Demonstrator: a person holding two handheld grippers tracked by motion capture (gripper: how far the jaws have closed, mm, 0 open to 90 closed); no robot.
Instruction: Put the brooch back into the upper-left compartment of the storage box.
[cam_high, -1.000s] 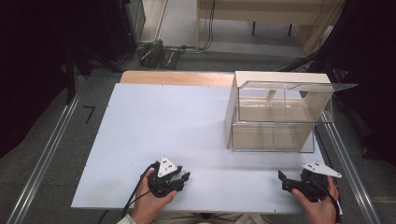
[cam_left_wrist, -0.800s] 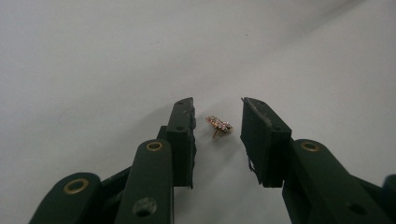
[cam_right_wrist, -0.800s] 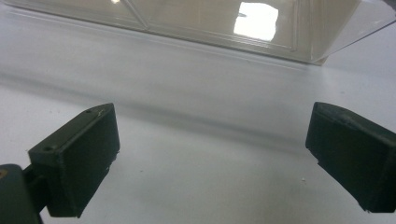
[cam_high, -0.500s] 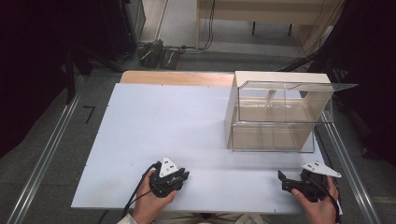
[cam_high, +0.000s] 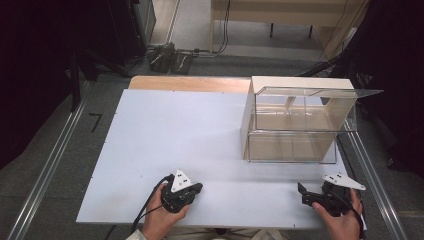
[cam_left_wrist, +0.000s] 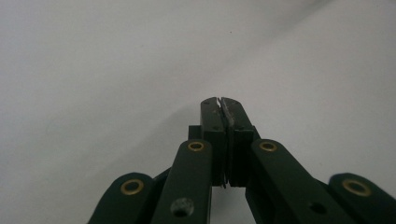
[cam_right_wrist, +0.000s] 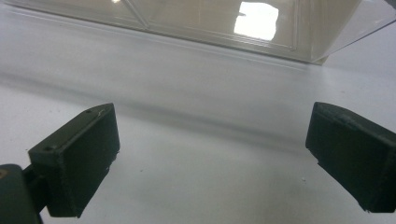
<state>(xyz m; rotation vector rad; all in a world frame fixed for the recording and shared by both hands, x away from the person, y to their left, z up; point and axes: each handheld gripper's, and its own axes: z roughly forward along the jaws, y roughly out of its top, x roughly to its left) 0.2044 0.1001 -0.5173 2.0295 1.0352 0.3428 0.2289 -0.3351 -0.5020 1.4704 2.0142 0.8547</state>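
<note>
On the white counter (cam_high: 165, 135), near edge, the left gripper (cam_high: 195, 189) rests with its fingers (cam_left_wrist: 211, 119) having just closed pad to pad on nothing. Farther right, the right gripper (cam_high: 306, 195) lies with fingers (cam_right_wrist: 79, 158) spread wide and empty, facing the clear box (cam_high: 295, 125) just ahead. Judged a starting pose; next, a reach toward the box.

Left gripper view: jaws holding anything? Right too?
Nothing held. Left gripper has just closed, jaws shut on nothing; right gripper stands open over bare table.
</note>
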